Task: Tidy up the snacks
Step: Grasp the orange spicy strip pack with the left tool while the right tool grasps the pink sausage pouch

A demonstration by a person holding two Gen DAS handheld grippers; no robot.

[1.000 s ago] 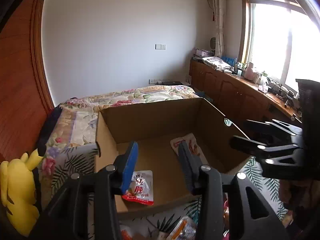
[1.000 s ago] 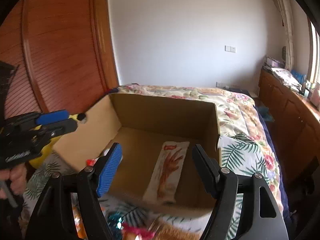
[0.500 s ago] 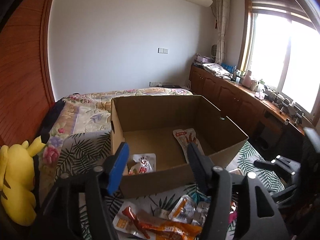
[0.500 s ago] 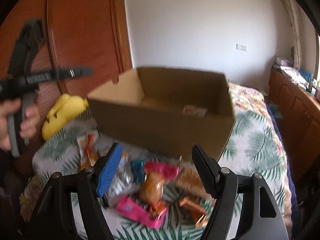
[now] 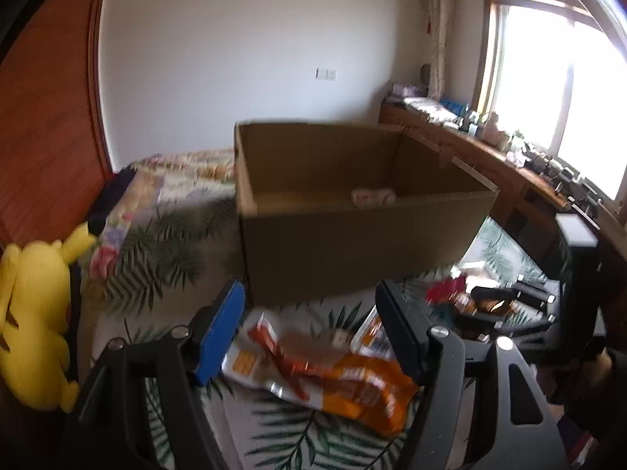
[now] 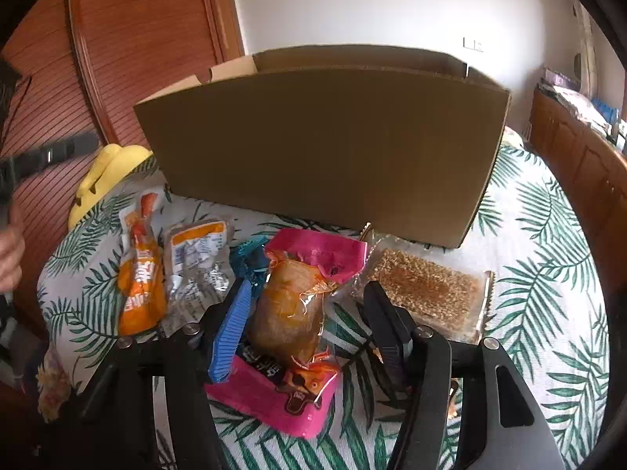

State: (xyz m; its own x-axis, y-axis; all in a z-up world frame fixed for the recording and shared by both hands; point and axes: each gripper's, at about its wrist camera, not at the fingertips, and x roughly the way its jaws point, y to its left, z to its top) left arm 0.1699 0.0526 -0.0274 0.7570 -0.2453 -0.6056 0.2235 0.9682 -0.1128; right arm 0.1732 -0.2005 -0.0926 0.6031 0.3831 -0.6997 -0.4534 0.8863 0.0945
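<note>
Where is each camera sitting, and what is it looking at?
Left wrist view: sits on the left claw, low over the leaf-print bed cover, facing the brown cardboard box and orange snack packet; the right claw shows at right.
Right wrist view: sits on the right claw, open around an amber snack bag with pink top; a hand shows at left.
Both share the box, the orange packet and the yellow plush toy.

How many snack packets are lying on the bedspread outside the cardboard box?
6, in front of the box: orange packet at left, clear orange-topped packet, teal one half hidden, pink-topped pouch, pink packet beneath it, grain bar at right. Others may be hidden.
</note>
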